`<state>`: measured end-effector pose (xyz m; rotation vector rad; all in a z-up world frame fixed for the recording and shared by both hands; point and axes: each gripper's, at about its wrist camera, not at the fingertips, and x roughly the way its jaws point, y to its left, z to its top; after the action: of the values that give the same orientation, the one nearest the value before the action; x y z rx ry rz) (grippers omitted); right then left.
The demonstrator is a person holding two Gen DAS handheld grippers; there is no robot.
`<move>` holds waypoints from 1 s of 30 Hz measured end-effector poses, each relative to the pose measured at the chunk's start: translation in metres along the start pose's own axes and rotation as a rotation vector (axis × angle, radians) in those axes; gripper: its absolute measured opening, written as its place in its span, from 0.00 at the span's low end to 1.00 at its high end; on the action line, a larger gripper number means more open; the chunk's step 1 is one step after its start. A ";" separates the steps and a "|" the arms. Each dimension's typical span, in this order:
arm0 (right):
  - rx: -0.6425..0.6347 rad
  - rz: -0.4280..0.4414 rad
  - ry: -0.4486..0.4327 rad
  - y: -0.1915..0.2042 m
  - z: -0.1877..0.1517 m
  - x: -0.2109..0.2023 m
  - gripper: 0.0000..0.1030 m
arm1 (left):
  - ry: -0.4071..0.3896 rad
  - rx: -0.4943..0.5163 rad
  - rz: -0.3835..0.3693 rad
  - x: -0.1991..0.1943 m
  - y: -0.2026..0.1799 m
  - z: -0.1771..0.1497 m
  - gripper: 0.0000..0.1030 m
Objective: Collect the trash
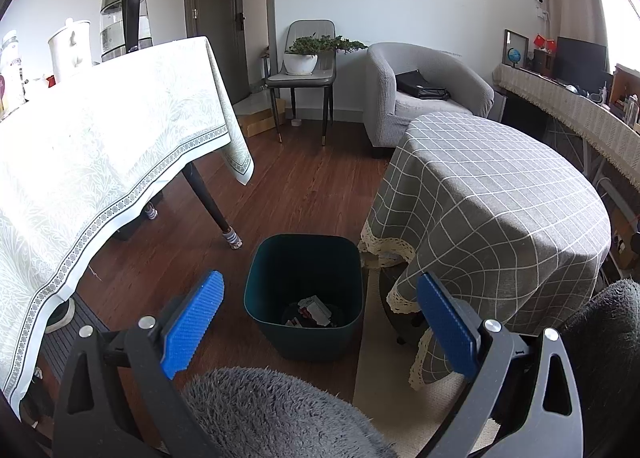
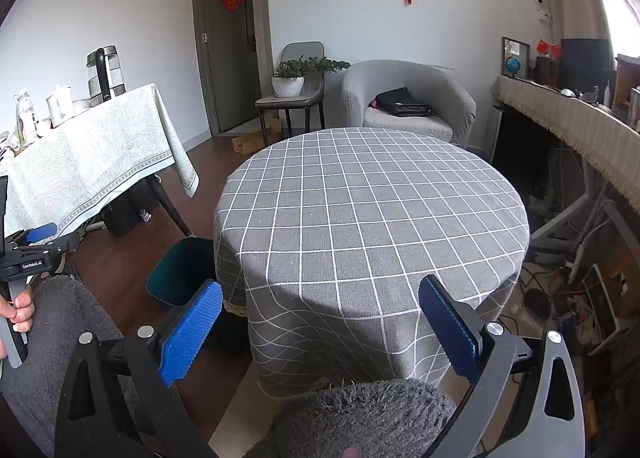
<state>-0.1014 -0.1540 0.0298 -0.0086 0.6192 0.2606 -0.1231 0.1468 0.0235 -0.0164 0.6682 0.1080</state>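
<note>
A dark teal bin (image 1: 304,282) stands on the wooden floor between two tables, with crumpled wrappers (image 1: 314,310) at its bottom. My left gripper (image 1: 320,294) hangs open above and in front of the bin, nothing between its blue pads (image 1: 192,322). In the right wrist view my right gripper (image 2: 320,298) is open over the near edge of the round table with the grey checked cloth (image 2: 372,209), empty. The bin (image 2: 180,270) shows partly behind that table's left side. The left gripper (image 2: 36,246) appears at the far left, held by a hand (image 2: 20,310).
A table with a pale patterned cloth (image 1: 100,145) stands left, carrying a kettle (image 1: 124,17) and jars. Behind are a chair with a potted plant (image 1: 304,57), a grey armchair (image 1: 424,85) and a long cluttered shelf (image 2: 580,125) at right. Grey fuzzy sleeves (image 1: 272,414) fill the bottom.
</note>
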 end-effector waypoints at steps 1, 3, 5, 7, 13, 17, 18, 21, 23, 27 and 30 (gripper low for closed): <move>0.000 0.000 0.000 0.000 0.000 0.000 0.97 | -0.001 0.002 0.000 0.000 0.000 0.000 0.96; 0.002 0.000 0.001 0.000 0.000 0.000 0.97 | -0.002 0.006 0.002 0.000 0.000 0.000 0.96; 0.004 0.001 0.003 -0.001 -0.001 0.000 0.97 | -0.002 0.006 0.002 0.000 0.000 0.000 0.96; 0.004 -0.001 0.004 -0.001 -0.001 0.000 0.97 | -0.003 0.004 0.001 0.000 0.000 0.000 0.96; 0.003 -0.003 0.006 0.001 -0.001 0.001 0.97 | -0.006 0.004 0.002 -0.001 -0.001 -0.001 0.96; 0.006 -0.003 0.007 0.001 -0.001 0.001 0.97 | -0.004 0.004 0.003 -0.001 -0.001 -0.001 0.96; 0.007 -0.003 0.007 0.001 -0.002 0.001 0.97 | -0.003 0.004 0.003 0.000 -0.001 -0.001 0.96; 0.006 -0.004 0.009 0.001 -0.002 0.002 0.97 | -0.004 -0.001 0.000 -0.001 0.000 -0.001 0.96; 0.006 -0.005 0.010 0.001 -0.003 0.002 0.97 | -0.004 -0.002 0.001 -0.001 0.000 -0.001 0.96; 0.001 -0.006 0.011 0.001 -0.003 0.002 0.97 | -0.002 -0.004 0.001 -0.001 0.000 -0.001 0.96; 0.000 -0.008 0.013 0.002 -0.004 0.003 0.97 | -0.001 -0.003 0.001 -0.001 0.000 -0.001 0.96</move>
<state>-0.1019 -0.1518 0.0251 -0.0130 0.6319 0.2527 -0.1244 0.1472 0.0231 -0.0185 0.6666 0.1103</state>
